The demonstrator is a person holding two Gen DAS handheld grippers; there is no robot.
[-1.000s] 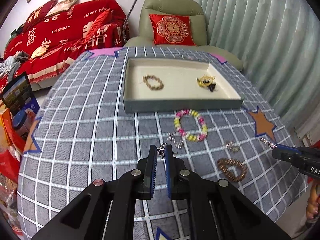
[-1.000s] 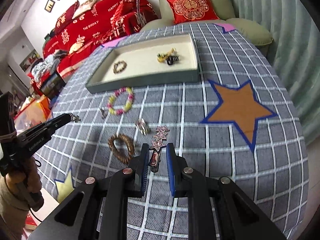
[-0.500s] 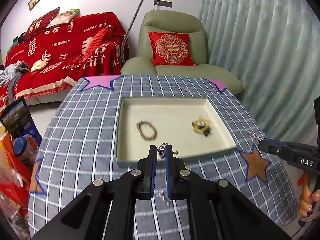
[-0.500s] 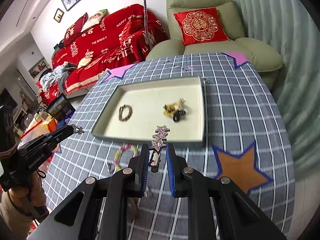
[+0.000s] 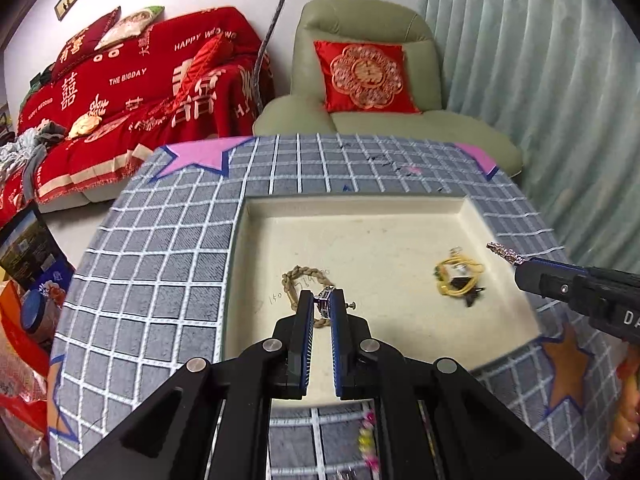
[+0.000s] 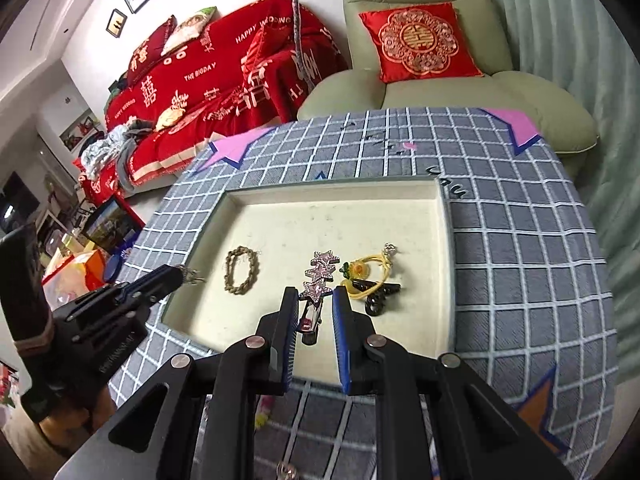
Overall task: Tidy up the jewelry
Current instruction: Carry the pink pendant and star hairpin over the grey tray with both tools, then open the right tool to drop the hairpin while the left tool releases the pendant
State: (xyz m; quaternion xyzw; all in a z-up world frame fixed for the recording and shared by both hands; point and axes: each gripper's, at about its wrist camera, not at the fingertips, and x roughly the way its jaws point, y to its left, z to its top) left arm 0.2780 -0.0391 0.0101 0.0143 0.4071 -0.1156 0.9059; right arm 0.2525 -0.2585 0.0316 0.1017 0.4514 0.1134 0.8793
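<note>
Between the blue pads of the left gripper [image 5: 321, 305], drawn narrow, sits a small silver earring [image 5: 325, 300], held over the cream tray [image 5: 352, 240] above a braided brown bracelet [image 5: 301, 282]. Faint handwritten digits, perhaps "150", mark the tray floor just left of that bracelet. To the right in the tray lies a tangle of yellow cord with a black clip [image 5: 460, 282]. The right gripper [image 6: 316, 312], also drawn narrow, clamps a hair clip with pink stars [image 6: 318, 278] over the tray's near half; in the left view its side shows white letters "DA", the rest cut off. A beaded bracelet [image 5: 366, 440] peeks out below the tray on the grey checked cloth of the counter [image 5: 160, 280], which carries pink and orange stars. Beyond, a red sofa cover [image 5: 140, 80] reads "HAPPY WEDDING" and "THE BIGDAY", and a red cushion [image 5: 366, 78] leans in a green armchair.
</note>
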